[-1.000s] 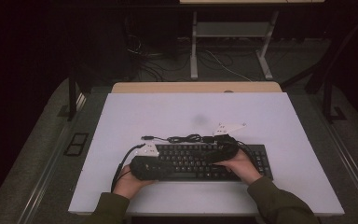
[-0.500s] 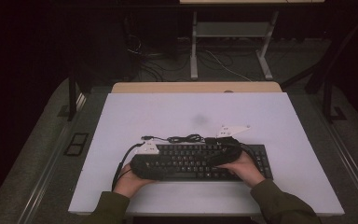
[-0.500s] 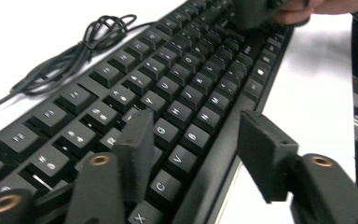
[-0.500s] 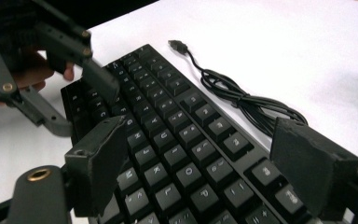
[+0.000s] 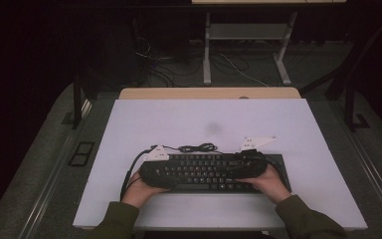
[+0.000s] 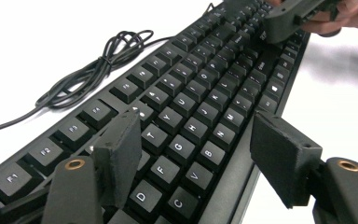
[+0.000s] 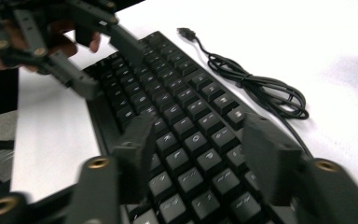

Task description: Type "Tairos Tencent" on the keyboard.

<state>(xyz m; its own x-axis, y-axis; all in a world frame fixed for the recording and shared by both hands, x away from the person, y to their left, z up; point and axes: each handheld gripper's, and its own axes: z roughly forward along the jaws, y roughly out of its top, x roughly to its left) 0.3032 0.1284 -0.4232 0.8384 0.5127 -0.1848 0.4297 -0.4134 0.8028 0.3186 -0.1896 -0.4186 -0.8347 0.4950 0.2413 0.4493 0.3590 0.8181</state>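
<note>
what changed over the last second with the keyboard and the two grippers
The left gripper has just been opening its jaws, which now stand apart over the keyboard without pressing on it. The right gripper has just been closing its jaws but they are open above the keys, gripping nothing, and it shifted slightly along the keyboard. The keyboard, its coiled cable and the white table stayed as they were.

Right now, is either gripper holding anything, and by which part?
Nothing is held: the left gripper and right gripper hover open over the black keyboard.
</note>
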